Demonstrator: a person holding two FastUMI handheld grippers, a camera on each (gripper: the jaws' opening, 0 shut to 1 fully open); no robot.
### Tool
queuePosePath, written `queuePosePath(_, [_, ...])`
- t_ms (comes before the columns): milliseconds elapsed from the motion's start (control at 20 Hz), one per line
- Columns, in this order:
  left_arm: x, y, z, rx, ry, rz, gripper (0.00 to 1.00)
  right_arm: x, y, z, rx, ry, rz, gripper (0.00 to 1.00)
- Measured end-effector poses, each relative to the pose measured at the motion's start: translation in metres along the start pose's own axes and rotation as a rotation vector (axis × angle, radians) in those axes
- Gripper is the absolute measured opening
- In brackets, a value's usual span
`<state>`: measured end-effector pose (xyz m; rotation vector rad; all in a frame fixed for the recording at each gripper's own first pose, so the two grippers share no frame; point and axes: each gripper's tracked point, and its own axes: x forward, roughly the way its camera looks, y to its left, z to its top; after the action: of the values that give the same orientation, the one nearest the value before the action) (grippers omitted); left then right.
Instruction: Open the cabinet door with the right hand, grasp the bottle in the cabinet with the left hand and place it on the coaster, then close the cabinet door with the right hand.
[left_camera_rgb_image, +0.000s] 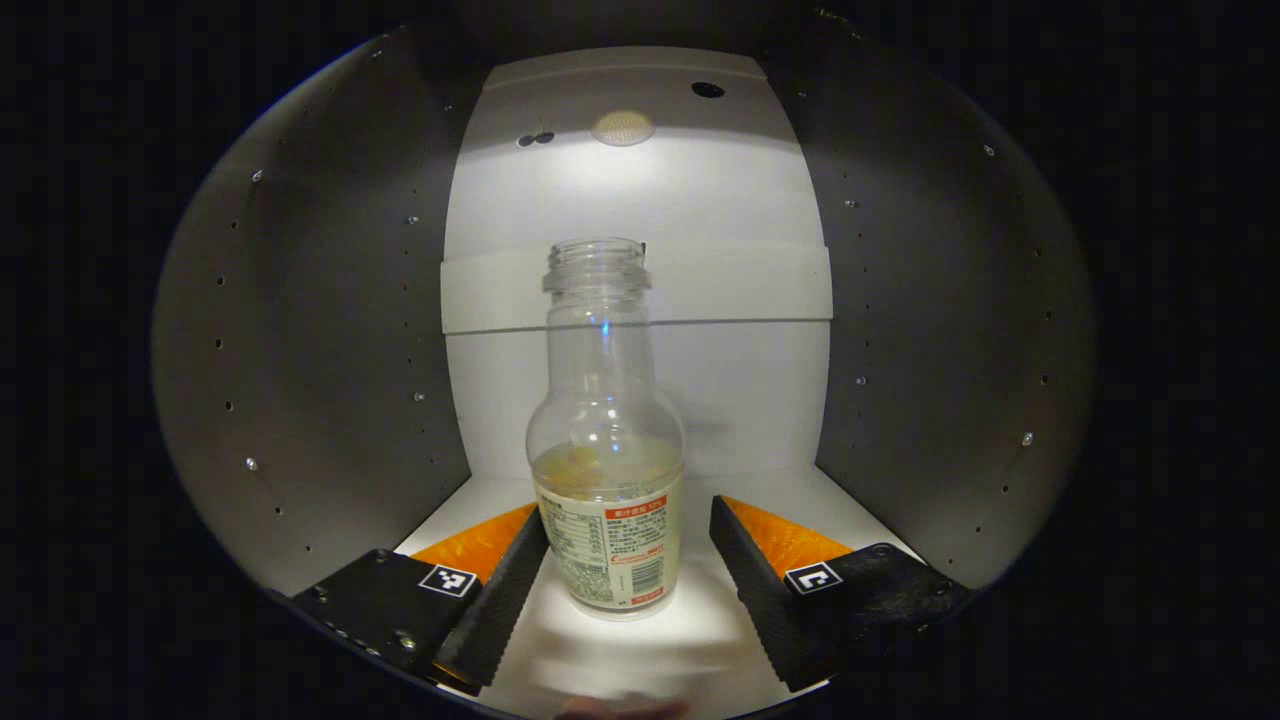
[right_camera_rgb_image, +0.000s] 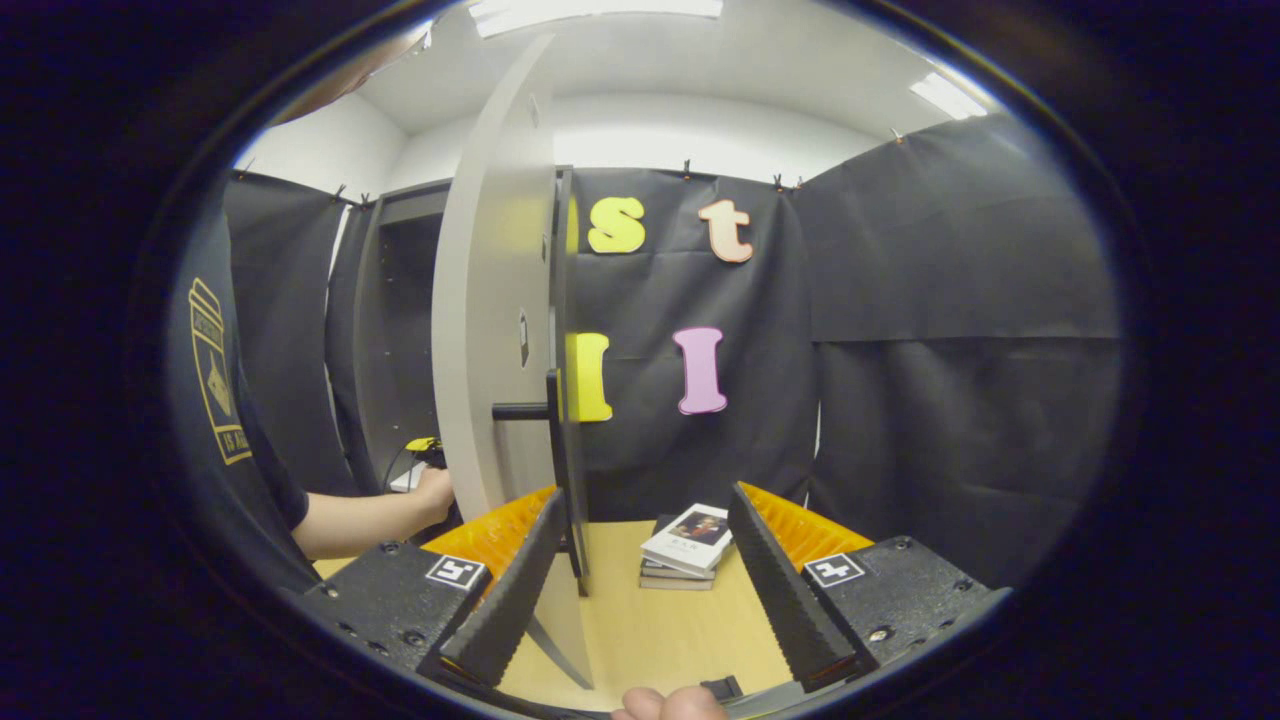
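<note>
A clear bottle (left_camera_rgb_image: 606, 480) with a label and a little yellowish liquid stands upright on the white floor of the cabinet (left_camera_rgb_image: 330, 350). My left gripper (left_camera_rgb_image: 628, 590) is open inside the cabinet, one finger on each side of the bottle's base, neither touching it. In the right gripper view the cabinet door (right_camera_rgb_image: 490, 330) stands swung open, edge-on, with its dark bar handle (right_camera_rgb_image: 553, 440) just ahead of the left finger. My right gripper (right_camera_rgb_image: 640, 580) is open, the door's edge close to its left finger. A person's arm (right_camera_rgb_image: 370, 520) reaches into the cabinet behind the door.
A stack of books (right_camera_rgb_image: 688, 548) lies on the wooden table (right_camera_rgb_image: 650, 630) ahead of the right gripper. Grey cabinet side walls with peg holes close in left and right (left_camera_rgb_image: 930, 330) of the bottle, with a white back panel (left_camera_rgb_image: 640, 200) behind it.
</note>
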<state>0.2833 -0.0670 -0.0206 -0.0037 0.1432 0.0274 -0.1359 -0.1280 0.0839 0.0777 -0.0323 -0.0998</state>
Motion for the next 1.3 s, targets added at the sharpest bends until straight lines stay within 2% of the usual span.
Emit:
queuePosePath(150, [0.0, -0.001, 0.001, -0.024, 0.007, -0.02, 0.96, 0.0, -0.001, -0.002, 0.013, -0.001, -0.003, 0.98])
queuePosePath(250, [0.001, 0.005, -0.002, -0.037, 0.016, -0.017, 0.91, 0.001, -0.001, -0.003, 0.023, 0.0, 0.0, 0.98])
queuePosePath(300, [0.0, 0.008, -0.002, -0.047, 0.02, -0.021, 0.93, 0.001, -0.001, -0.002, 0.025, -0.001, 0.001, 0.98])
queuePosePath(350, [-0.002, 0.008, -0.002, -0.05, 0.02, -0.023, 0.79, 0.0, -0.001, -0.002, 0.027, 0.001, 0.001, 0.98])
queuePosePath(400, [0.0, 0.007, -0.002, -0.045, 0.022, -0.022, 0.87, 0.0, -0.001, -0.004, 0.03, 0.002, 0.0, 0.98])
queuePosePath(450, [0.0, 0.006, -0.003, -0.044, 0.026, -0.023, 0.77, 0.0, -0.001, -0.004, 0.033, 0.003, 0.0, 0.98])
queuePosePath(650, [-0.008, 0.007, 0.014, -0.057, -0.024, -0.037, 0.75, 0.0, -0.001, -0.006, 0.05, 0.002, 0.007, 0.98])
queuePosePath(700, [-0.017, 0.005, 0.02, -0.059, -0.035, -0.039, 0.75, 0.0, -0.001, -0.006, 0.054, 0.002, 0.011, 0.98])
queuePosePath(750, [-0.026, 0.0, 0.023, -0.063, -0.041, -0.05, 0.85, 0.001, -0.001, -0.007, 0.06, -0.001, 0.015, 0.98])
queuePosePath(800, [-0.031, 0.001, 0.026, -0.064, -0.046, -0.056, 0.75, 0.001, -0.001, -0.007, 0.064, -0.004, 0.025, 0.99])
queuePosePath(1050, [-0.078, 0.01, 0.034, -0.056, -0.074, -0.064, 0.75, 0.004, -0.002, -0.021, 0.086, 0.026, 0.075, 1.0])
queuePosePath(1300, [-0.139, 0.045, 0.036, -0.071, -0.111, -0.036, 0.75, 0.005, -0.012, -0.03, 0.035, 0.019, 0.093, 1.0])
